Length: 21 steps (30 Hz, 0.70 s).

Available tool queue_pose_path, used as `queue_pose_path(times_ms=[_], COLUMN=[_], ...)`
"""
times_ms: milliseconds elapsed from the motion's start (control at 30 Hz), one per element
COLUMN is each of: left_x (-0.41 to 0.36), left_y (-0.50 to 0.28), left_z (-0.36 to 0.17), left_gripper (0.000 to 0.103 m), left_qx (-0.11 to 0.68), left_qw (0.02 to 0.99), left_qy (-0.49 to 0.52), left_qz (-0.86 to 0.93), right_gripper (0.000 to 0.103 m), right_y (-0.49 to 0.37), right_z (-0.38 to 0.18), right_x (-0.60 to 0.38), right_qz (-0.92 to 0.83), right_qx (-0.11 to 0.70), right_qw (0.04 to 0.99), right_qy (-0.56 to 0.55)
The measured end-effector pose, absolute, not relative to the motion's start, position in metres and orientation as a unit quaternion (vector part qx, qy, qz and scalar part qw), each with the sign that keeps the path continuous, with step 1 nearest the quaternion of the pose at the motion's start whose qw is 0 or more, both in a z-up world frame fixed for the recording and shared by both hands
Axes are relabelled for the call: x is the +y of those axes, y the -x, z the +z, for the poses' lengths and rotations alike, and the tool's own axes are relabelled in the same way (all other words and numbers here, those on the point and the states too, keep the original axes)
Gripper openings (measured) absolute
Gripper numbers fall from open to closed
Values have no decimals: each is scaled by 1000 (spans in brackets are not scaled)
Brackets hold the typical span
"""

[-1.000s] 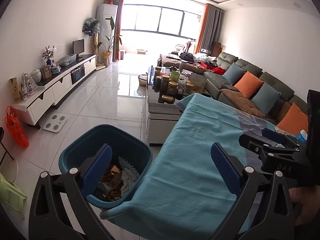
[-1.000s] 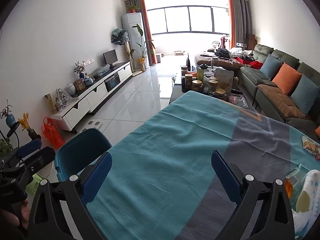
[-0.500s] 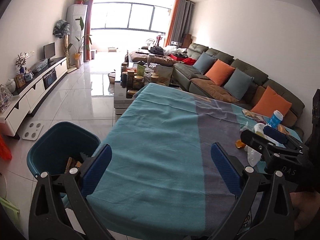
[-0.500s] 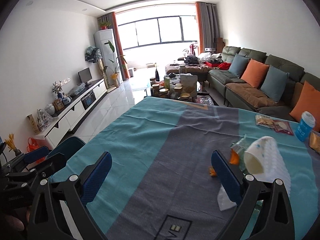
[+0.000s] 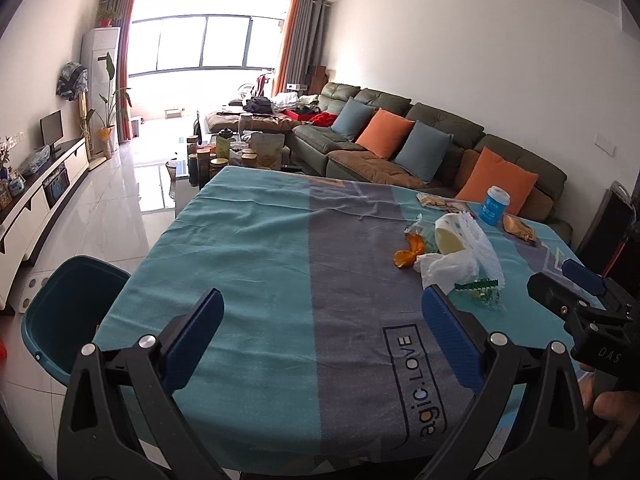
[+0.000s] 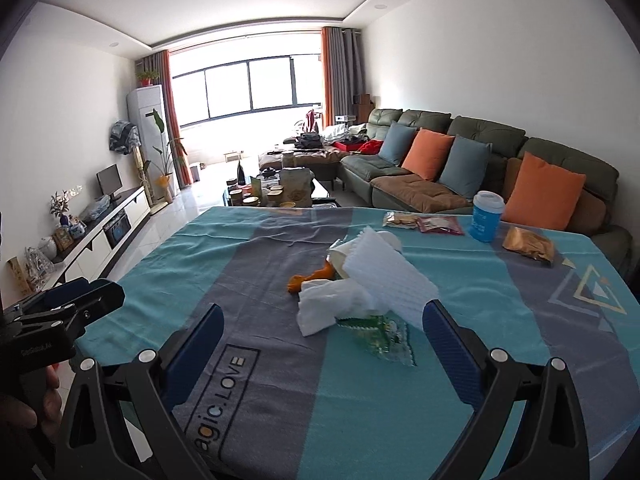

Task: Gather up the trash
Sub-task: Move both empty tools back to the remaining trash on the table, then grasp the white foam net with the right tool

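A dark blue bin (image 5: pixel 68 312) sits on the floor at the left, just beside the table's edge. The left gripper (image 5: pixel 322 340) hangs over the near part of the blue and gray tablecloth (image 5: pixel 256 264), with its jaws wide apart and nothing between them. The right gripper (image 6: pixel 320 344) is also spread wide and holds nothing. Just past its tips lies the trash pile: a crumpled white tissue (image 6: pixel 320 308), a green clear wrapper (image 6: pixel 380 334), a white ribbed foam sleeve (image 6: pixel 394 276) and bits of orange peel (image 6: pixel 306 278). They touch each other. Farther right on the cloth stand a blue cup (image 6: pixel 486 216) and a gold snack bag (image 6: pixel 528 244), well apart from the pile. A green sofa (image 6: pixel 460 144) with pillows runs along the right wall.
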<state>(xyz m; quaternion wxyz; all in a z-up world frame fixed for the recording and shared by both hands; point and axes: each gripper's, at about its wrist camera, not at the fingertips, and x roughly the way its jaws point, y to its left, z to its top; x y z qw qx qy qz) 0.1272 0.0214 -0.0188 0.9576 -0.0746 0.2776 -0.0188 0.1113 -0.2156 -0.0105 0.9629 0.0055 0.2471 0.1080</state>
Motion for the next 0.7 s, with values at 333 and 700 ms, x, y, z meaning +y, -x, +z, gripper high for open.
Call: queue_pose_path(times_ms=[333, 700], left_x=[-15, -53], left_y=[-137, -199], left_z=[-25, -50], left_gripper=[97, 97], left_qx=[286, 331], left_qw=[955, 937], left_qy=[36, 20], left_qz=[-67, -113], right_gripper=[96, 96], right_y=[-115, -158], right_z=[-30, -36], right_x=[-250, -264], right_qz=[68, 73], right_qx=[270, 286], right_qw=[960, 955], right_qy=[-18, -27])
